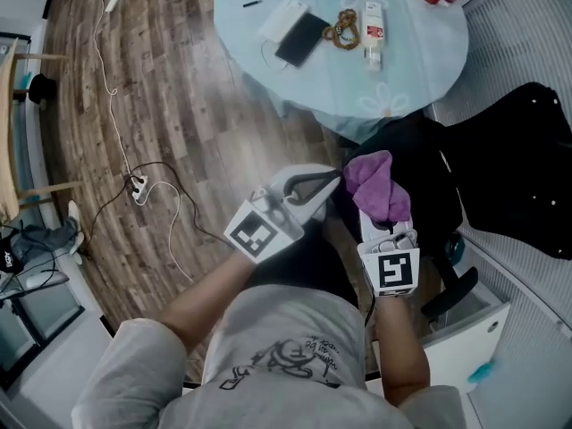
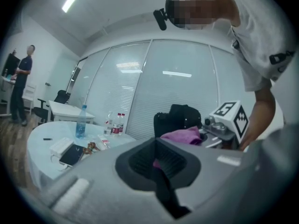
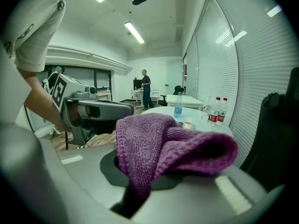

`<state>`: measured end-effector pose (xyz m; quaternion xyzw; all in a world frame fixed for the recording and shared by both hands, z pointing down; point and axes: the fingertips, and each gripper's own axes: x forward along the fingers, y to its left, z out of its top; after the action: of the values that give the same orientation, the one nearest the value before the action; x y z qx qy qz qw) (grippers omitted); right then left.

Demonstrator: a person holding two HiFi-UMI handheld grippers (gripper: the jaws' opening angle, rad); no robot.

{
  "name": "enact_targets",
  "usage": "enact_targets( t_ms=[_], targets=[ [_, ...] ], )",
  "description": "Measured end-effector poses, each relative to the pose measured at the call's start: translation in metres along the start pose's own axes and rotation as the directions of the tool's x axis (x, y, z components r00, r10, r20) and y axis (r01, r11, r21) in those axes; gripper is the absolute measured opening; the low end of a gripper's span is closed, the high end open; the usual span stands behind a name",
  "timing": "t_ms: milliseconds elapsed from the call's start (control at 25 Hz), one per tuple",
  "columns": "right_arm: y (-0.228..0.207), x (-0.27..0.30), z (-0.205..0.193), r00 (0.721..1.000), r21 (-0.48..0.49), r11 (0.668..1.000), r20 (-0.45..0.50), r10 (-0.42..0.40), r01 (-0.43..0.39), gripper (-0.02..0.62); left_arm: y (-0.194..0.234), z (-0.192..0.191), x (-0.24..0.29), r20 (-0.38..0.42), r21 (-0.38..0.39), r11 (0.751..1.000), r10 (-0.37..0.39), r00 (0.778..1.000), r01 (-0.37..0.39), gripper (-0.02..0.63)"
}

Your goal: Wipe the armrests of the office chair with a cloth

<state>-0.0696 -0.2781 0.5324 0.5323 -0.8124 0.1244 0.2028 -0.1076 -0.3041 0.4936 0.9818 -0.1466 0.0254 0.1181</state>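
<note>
A purple knitted cloth (image 1: 379,186) bunches over the tips of my right gripper (image 1: 382,220), which is shut on it; the right gripper view shows the cloth (image 3: 168,146) draped over the closed jaws. My left gripper (image 1: 332,180) hangs just left of the cloth with its jaws together and nothing between them, and appears as a grey bar (image 3: 98,110) in the right gripper view. The black office chair (image 1: 527,164) stands to the right. One black armrest (image 1: 451,295) shows below my right gripper. Both grippers are held above the chair's seat area.
A round table with a pale blue cover (image 1: 429,70) carries a phone (image 1: 302,39), keys, and bottles. White cables and a power strip (image 1: 138,186) lie on the wood floor at left. A white cabinet (image 1: 469,338) sits at lower right. People stand far off in the room.
</note>
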Motion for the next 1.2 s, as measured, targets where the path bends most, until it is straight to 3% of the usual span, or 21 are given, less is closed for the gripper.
enact_targets(
  t_ms=[320,600,920,1200],
  targets=[
    [-0.018,0.048,-0.079,0.993,0.026,0.999,-0.113,0.025,-0.023,0.037,0.021,-0.069,0.034,-0.051,-0.003,1.000,-0.030,0.998,0.030,0.001],
    [-0.017,0.071,-0.142,0.973,0.037,0.998,-0.222,0.063,-0.056,0.037,0.025,-0.097,0.046,-0.079,0.019,0.998,-0.052,0.995,0.054,0.002],
    [-0.017,0.072,-0.147,0.975,0.021,0.997,-0.207,0.076,-0.073,0.035,0.027,-0.106,0.046,-0.101,0.010,0.998,-0.054,0.993,0.055,0.002],
    [-0.045,0.072,-0.151,0.976,0.021,0.998,-0.212,0.056,-0.052,0.035,0.024,-0.103,0.046,-0.097,0.006,0.998,-0.056,0.994,0.057,0.002]
  ],
)
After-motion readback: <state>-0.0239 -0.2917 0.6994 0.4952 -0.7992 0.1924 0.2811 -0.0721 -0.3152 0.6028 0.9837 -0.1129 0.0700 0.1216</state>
